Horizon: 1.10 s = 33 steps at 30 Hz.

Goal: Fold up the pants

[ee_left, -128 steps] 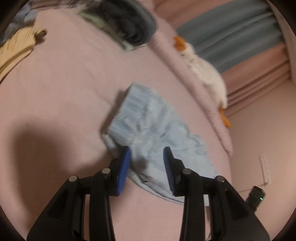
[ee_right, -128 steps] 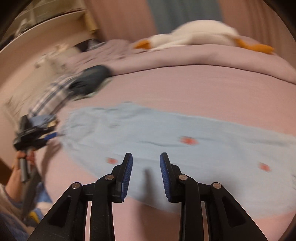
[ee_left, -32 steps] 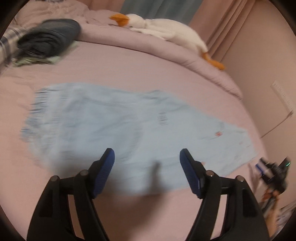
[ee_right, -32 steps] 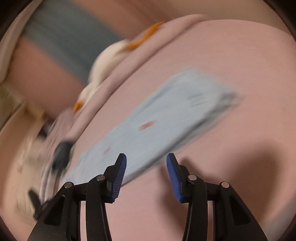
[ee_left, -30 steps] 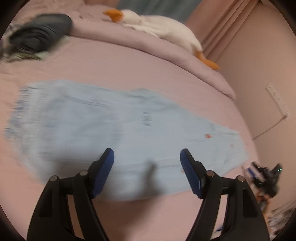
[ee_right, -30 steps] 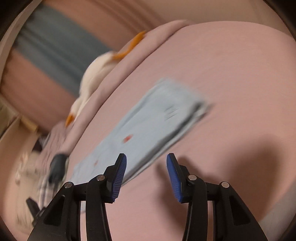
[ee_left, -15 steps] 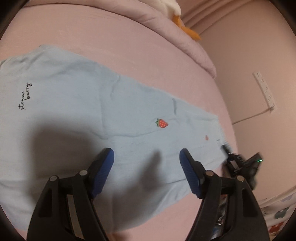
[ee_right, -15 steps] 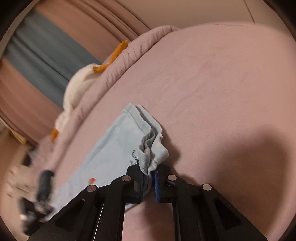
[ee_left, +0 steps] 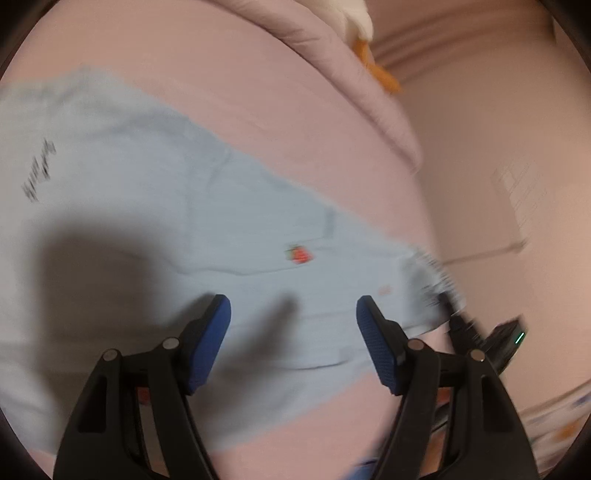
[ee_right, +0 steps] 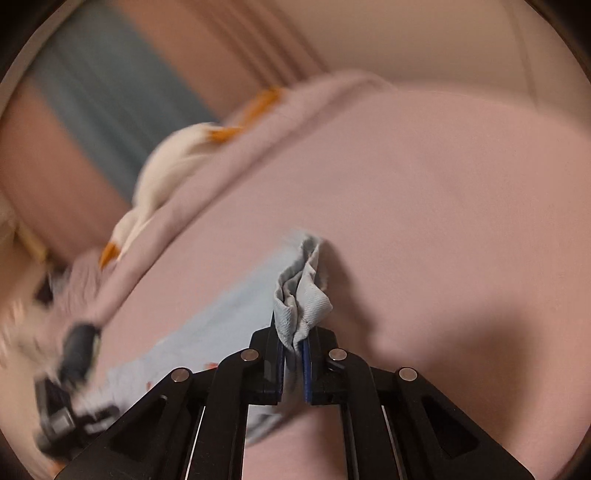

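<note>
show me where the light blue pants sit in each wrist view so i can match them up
Left wrist view: the light blue pants lie spread flat across the left and centre, under the open left hand-held gripper.
Right wrist view: the pants run from lower left to centre, one end bunched in the shut right hand-held gripper.
Shared landmark: the white plush duck at the bed's far edge.

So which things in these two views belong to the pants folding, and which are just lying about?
Part of the job:
- light blue pants, spread on the bed
- right hand-held gripper, clamped on one end of them
- left hand-held gripper, open above them

Lying about:
- white plush goose on the rolled pink blanket
- striped curtains
</note>
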Available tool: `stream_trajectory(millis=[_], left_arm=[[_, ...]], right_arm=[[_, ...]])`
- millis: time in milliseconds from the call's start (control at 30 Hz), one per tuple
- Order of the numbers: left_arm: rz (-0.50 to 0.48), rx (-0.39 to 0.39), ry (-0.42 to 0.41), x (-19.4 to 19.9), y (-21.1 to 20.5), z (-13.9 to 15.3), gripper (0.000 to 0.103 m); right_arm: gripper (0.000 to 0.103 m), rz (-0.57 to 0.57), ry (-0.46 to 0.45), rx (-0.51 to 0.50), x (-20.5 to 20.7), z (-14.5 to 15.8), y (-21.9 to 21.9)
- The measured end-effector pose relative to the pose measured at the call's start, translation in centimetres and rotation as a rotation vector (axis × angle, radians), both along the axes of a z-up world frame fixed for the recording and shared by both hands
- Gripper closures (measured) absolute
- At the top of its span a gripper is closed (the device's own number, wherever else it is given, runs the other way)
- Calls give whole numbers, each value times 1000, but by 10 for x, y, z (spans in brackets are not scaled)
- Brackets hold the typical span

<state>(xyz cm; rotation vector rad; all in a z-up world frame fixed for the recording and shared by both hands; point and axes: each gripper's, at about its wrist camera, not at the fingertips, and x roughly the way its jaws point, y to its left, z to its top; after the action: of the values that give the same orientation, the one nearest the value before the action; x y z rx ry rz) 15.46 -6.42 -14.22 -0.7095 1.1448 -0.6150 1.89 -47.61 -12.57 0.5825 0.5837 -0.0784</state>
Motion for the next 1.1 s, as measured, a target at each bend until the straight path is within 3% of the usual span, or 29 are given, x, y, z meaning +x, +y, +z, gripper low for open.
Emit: stream_trajectory(millis=[133,300,433,533,567,600,633,667,700,900,967,1033,1100], left_arm=[[28,-191,39,1,0,7,32],[34,-374,90,4,-6,-1,19],[38,-413,177,9,-10,-23,17],[57,-432,184,9,-5,-30,27],[60,-418,150,8,-3,-25,41],[56,-391,120,8,-1,-21,61],[40,-363,101,8,-2,-18,71],[25,-335,95,7,-1,-17,93],[29,-312,74,5,1,-14,97],[82,-197,-125,-6,40,13,97],[82,-115,-193,-13,55,24,97],[85,-28,-227,-15,69,27,97],[101,-5,-222,-18,84,22,97]], right_arm=[[97,175,-60,-224,13,36,79],[97,387,-95,-470,21,34,187],[97,519,-93,-534,23,14,244],[97,571,-87,-582,14,1,266],[97,583,-81,-603,14,-2,272],[97,594,-75,-622,11,-5,276],[97,601,-71,-636,10,-6,278],[97,605,-72,-647,9,-7,281],[97,601,-75,-656,12,-7,282],[96,640,-145,-674,10,7,305],[96,668,-178,-688,8,10,318],[96,698,-195,-685,9,10,333],[96,732,-196,-672,14,7,350]])
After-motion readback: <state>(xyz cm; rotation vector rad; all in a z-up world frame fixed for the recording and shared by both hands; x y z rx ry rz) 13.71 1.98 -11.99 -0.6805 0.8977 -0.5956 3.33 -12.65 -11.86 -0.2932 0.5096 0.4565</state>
